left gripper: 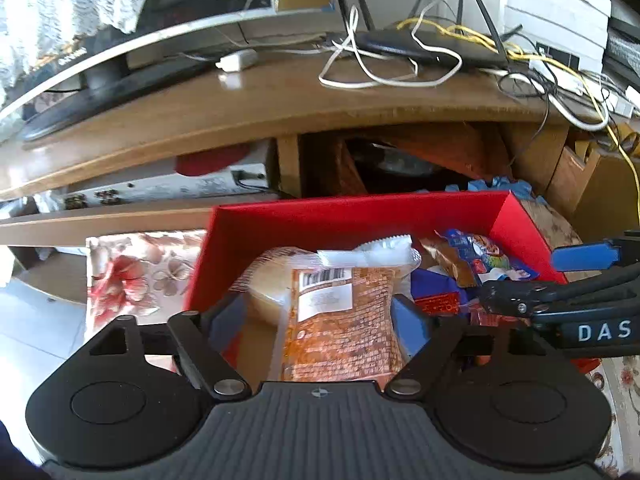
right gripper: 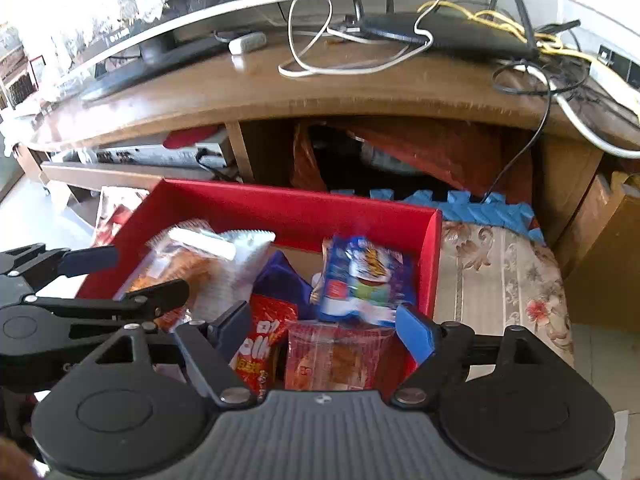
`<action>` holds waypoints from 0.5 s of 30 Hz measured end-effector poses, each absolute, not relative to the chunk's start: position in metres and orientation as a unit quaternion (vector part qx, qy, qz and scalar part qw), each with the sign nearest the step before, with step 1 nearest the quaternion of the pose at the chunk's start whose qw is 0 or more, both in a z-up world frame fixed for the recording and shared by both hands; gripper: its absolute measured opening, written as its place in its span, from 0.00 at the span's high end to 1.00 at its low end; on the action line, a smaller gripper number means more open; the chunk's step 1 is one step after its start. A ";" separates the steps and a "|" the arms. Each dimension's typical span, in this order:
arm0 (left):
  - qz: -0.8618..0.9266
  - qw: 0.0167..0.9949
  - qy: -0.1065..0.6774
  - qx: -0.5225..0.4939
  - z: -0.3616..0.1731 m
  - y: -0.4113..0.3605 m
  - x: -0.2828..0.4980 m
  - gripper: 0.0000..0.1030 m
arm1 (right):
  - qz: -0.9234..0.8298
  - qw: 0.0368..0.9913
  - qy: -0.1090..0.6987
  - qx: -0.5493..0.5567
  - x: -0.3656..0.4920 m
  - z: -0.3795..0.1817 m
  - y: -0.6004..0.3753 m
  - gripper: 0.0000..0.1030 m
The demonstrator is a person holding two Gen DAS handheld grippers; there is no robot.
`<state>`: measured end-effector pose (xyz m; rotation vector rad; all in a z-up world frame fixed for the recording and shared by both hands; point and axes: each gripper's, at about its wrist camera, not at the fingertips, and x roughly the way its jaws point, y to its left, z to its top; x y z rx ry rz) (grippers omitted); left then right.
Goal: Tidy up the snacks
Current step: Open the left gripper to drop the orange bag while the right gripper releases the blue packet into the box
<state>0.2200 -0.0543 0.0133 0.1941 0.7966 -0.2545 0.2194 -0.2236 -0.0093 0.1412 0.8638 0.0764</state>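
Hovering side by side over the red box (left gripper: 352,216), the left gripper (left gripper: 320,316) and right gripper (right gripper: 324,328) both stand released, nothing pinched. The orange snack packet (left gripper: 344,320) lies lower centre in the left wrist view, loose between the spread fingers, and the blue packet (right gripper: 364,276) sits mid-frame in the right view. Everything's heaped in the box, presumably to keep the snacks together.

snack packets (right gripper: 224,268) in box (right gripper: 296,210), box before desk (right gripper: 360,92), router (right gripper: 448,34) on desk
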 end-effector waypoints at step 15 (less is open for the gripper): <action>-0.104 0.950 0.287 0.069 0.068 -0.030 0.151 0.00 | 0.035 0.932 0.351 0.089 0.149 0.040 -0.218 0.22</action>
